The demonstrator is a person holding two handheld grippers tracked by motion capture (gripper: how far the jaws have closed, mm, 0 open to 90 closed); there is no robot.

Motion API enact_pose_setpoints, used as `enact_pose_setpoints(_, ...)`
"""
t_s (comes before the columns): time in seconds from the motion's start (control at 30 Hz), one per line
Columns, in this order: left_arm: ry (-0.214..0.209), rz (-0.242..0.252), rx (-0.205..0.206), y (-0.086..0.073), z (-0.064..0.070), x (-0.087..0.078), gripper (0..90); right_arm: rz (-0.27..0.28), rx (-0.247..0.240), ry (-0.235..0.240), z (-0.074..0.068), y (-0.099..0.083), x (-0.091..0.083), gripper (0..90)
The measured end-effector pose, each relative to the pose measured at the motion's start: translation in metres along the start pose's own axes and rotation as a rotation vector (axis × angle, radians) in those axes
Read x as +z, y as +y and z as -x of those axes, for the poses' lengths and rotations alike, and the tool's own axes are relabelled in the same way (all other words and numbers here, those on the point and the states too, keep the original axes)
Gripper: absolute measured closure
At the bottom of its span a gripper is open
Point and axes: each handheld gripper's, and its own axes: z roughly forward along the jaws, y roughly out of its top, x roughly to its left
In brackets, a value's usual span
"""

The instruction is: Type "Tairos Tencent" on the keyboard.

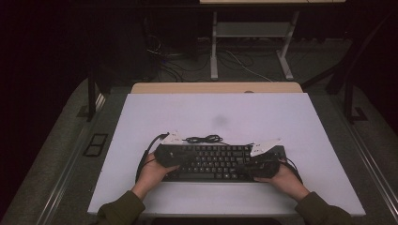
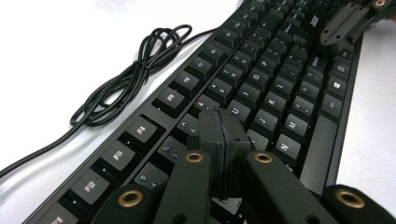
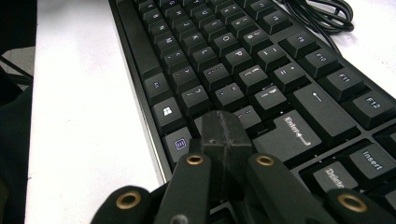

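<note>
A black keyboard [image 1: 216,161] lies across the near middle of the white table top [image 1: 216,117], with its coiled black cable [image 1: 204,138] just behind it. My left gripper [image 1: 164,154] rests over the keyboard's left end. In the left gripper view its jaws are pressed together, empty, above the number and letter keys [image 2: 261,93], gripper [image 2: 223,122] shut. My right gripper [image 1: 265,161] is over the keyboard's right end. Its jaws are also closed on nothing, hovering by the Enter key [image 3: 292,133], gripper [image 3: 223,120] shut. The right gripper [image 2: 348,18] shows far off in the left gripper view.
The cable coil [image 2: 130,74] lies on the white surface beside the function keys. A wooden desk edge [image 1: 216,87] borders the far side of the board. Table legs and floor cables [image 1: 225,56] sit beyond in the dark.
</note>
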Motion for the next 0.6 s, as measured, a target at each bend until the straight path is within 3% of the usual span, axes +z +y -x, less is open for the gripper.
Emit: enact_pose_setpoints(0.6,0.006,-0.034,0.011,-0.0021,0.0006,0.0057,89.4,-0.001,-0.003,-0.001,-0.0003,-0.0002,-0.0001,89.1)
